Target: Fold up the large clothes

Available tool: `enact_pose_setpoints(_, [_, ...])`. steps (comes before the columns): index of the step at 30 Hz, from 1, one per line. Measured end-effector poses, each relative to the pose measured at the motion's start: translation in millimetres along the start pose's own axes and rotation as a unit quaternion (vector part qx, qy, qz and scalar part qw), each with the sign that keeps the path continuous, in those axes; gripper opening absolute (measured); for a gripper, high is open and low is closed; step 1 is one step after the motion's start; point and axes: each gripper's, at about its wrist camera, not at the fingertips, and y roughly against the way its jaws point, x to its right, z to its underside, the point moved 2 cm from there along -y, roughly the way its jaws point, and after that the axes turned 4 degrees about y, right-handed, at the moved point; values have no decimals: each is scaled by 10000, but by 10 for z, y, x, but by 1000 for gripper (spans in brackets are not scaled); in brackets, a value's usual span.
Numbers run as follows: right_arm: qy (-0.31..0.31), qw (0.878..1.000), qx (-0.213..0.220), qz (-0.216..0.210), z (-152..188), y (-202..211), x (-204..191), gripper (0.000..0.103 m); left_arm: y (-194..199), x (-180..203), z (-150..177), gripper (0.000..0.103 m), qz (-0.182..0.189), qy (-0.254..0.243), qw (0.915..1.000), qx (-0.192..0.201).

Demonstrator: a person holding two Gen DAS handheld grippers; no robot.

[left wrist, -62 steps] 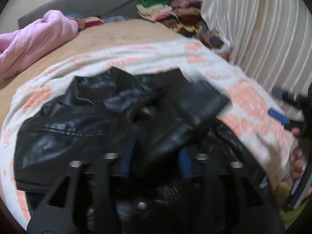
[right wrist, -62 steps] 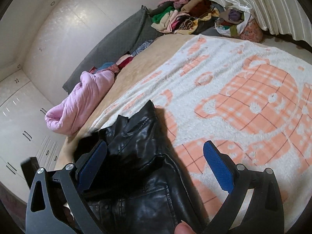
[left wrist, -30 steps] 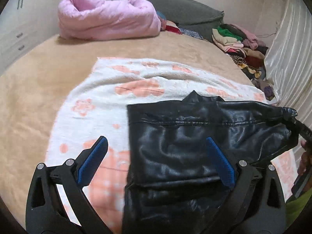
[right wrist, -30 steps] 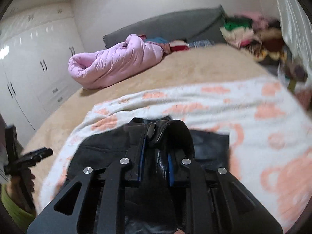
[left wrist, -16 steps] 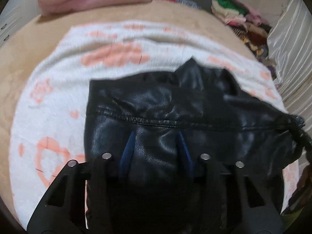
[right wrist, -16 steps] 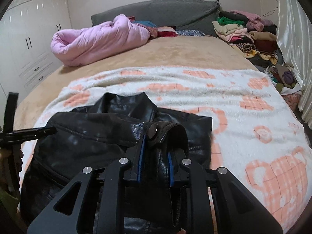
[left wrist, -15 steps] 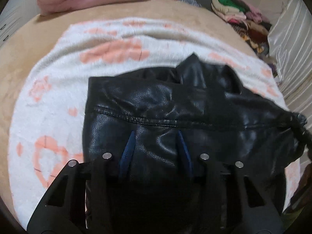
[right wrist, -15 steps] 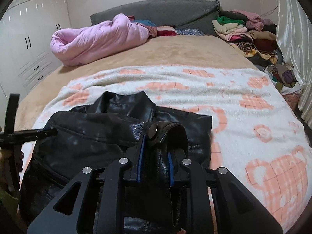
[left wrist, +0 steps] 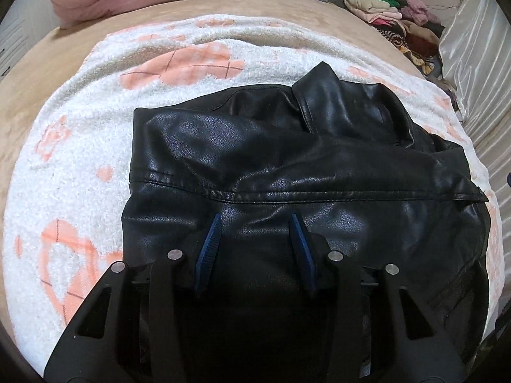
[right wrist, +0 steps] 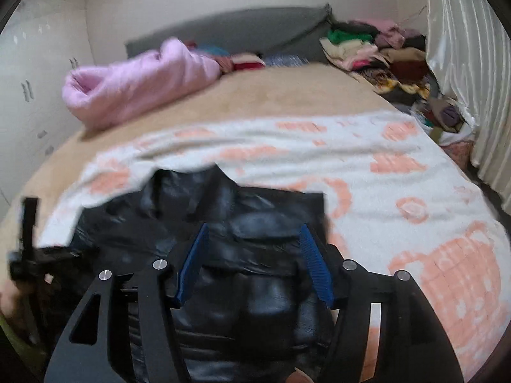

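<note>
A black leather jacket (left wrist: 287,159) lies on the white and orange blanket (left wrist: 80,159), collar toward the far side. My left gripper (left wrist: 255,220) is shut on a bulge of the jacket's leather near its left half, blue pads pressed into it. In the right wrist view the jacket (right wrist: 191,204) is blurred. My right gripper (right wrist: 254,233) has its jaws opening; a fold of the jacket sits between the pads, and they stand clear of it. The left gripper (right wrist: 25,255) shows at the far left edge of that view.
A rolled pink quilt (right wrist: 137,86) lies at the far left of the tan bed, against a grey headboard. A pile of mixed clothes (right wrist: 377,51) sits at the far right beside a pale curtain (right wrist: 463,63). White cupboards line the left wall.
The left gripper came down and closed on the jacket, then held still. The right gripper's jaws have just spread, letting go of the buttoned fold they pinched.
</note>
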Motion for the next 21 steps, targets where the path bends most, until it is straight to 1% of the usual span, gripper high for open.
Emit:
enact_pose_setpoints(1, [182,9997,-130,-43,-5,-80,-101,58,1,-1,1,35,4,-6,10000,7])
enact_pose_setpoints(3, [762,9961,-448,-3,18,-337,-363,58,8,-6,5,35,19,-10,10000,16])
enact_pose_setpoints(4, [865,9948,-545,-20,20,-414,-419,57,12,-9,5,35,26,-6,10000,18])
enact_pose_setpoints(5, [956,9924,-774,-10,60,-567,-477,57,12,-11,2,35,29,-11,10000,21])
enact_pose_setpoints(7, [914,9875,-1272,183,174,-865,-476,57,14,-14,2,35,37,-41,10000,23])
enact_pose_setpoints(8, [872,9856,-1437,208,222,-959,-451,57,18,-15,5,35,48,-39,10000,24])
enact_pose_setpoints(9, [770,9843,-1581,142,281,-1051,-418,57,24,-16,9,35,61,-53,10000,27])
enact_pose_setpoints(11, [582,9856,-1585,54,338,-1142,-363,57,24,-17,13,36,78,-65,9999,38])
enact_pose_setpoints(13, [613,9855,-1579,40,343,-1175,-354,57,21,-13,18,36,82,-72,9999,62])
enact_pose_setpoints(15, [644,9854,-1576,17,284,-1120,-358,57,31,-9,4,37,87,-89,9999,68])
enact_pose_setpoints(16, [591,9881,-1416,-71,223,-1003,-348,57,63,-1,-8,38,100,-98,9999,76])
enact_pose_setpoints(18, [465,9924,-1113,-256,184,-757,-360,59,229,20,-23,45,211,-94,9996,190])
enact_pose_setpoints(19, [411,9942,-942,-315,160,-597,-344,59,319,31,-17,53,284,-79,9992,261])
enact_pose_setpoints(20, [406,9950,-852,-339,156,-500,-336,59,404,53,-3,56,324,-91,9989,336])
enact_pose_setpoints(21, [400,9955,-774,-375,159,-407,-332,59,511,101,31,56,321,-180,9983,442])
